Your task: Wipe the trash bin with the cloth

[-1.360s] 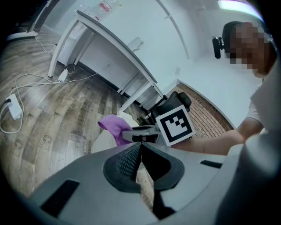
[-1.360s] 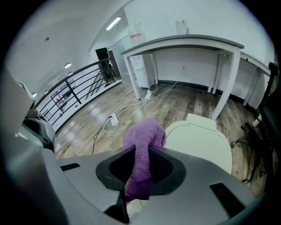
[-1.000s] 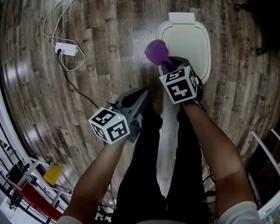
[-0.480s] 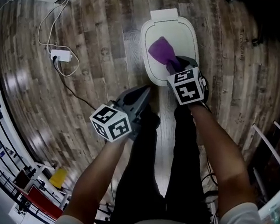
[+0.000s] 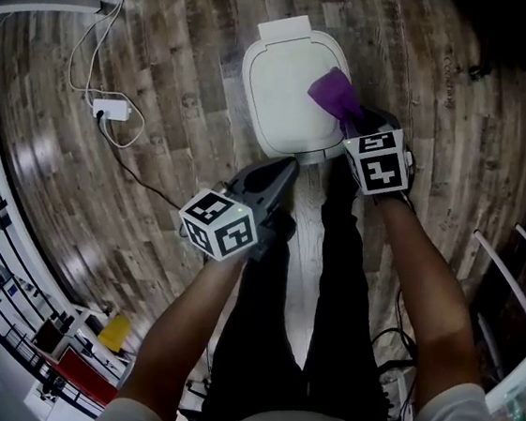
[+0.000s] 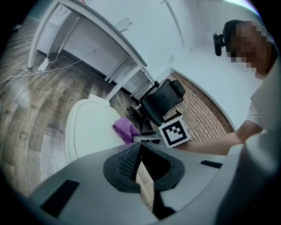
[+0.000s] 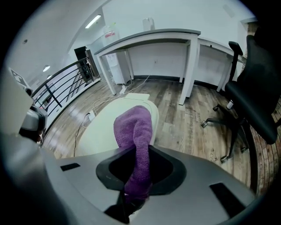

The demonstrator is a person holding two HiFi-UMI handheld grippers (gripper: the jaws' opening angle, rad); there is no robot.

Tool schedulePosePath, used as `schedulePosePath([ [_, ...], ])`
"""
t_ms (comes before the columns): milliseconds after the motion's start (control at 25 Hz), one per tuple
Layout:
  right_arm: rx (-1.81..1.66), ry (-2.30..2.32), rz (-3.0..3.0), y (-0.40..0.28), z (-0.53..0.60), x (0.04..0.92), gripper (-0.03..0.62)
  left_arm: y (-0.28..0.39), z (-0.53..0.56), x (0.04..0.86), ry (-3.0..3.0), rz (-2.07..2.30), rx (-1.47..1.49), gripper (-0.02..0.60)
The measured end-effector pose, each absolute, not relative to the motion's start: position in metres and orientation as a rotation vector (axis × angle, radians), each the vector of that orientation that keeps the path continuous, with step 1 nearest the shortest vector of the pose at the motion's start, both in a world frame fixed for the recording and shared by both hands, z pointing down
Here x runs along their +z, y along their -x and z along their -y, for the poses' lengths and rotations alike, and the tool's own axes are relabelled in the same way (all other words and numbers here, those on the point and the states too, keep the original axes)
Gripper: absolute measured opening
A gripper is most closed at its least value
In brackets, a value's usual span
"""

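Note:
The white trash bin (image 5: 281,94) stands on the wood floor with its lid down. A purple cloth (image 5: 333,92) lies on the lid's right part, and my right gripper (image 5: 353,121) is shut on its near end. In the right gripper view the cloth (image 7: 134,127) runs up from between the jaws onto the pale lid (image 7: 99,134). My left gripper (image 5: 286,170) hangs shut and empty just in front of the bin, off the lid. In the left gripper view the bin lid (image 6: 88,132), the cloth (image 6: 125,128) and the right gripper's marker cube (image 6: 174,132) all lie ahead of those jaws.
A white power strip (image 5: 110,107) with cables lies on the floor to the left. A black office chair (image 7: 254,101) and white desks (image 7: 149,37) stand beyond the bin, with a black railing (image 7: 66,88) at the left. The person's black trouser legs (image 5: 281,301) stand just before the bin.
My right gripper has drawn the cloth across the lid, from its left edge through the middle to its right side. The left gripper has barely moved.

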State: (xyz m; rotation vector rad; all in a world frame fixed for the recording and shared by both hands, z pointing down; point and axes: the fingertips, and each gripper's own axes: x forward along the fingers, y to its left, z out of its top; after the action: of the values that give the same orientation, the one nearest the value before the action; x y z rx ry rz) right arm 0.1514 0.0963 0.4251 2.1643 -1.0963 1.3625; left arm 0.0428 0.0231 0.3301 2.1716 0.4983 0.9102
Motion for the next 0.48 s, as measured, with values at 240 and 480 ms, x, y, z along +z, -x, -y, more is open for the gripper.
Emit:
schedulePosePath([
  [240, 1.407, -2.188, 0.893, -0.182, -0.165, 0.435, 0.077, -0.052, -0.033, 0.332, -2.170, -0.512, 0.921, 0.004],
  [480, 1.396, -2.270, 0.819, -0.197, -0.191, 0.422, 0.075, -0.052, -0.030, 0.334, -2.174, -0.500, 0.924, 0.005],
])
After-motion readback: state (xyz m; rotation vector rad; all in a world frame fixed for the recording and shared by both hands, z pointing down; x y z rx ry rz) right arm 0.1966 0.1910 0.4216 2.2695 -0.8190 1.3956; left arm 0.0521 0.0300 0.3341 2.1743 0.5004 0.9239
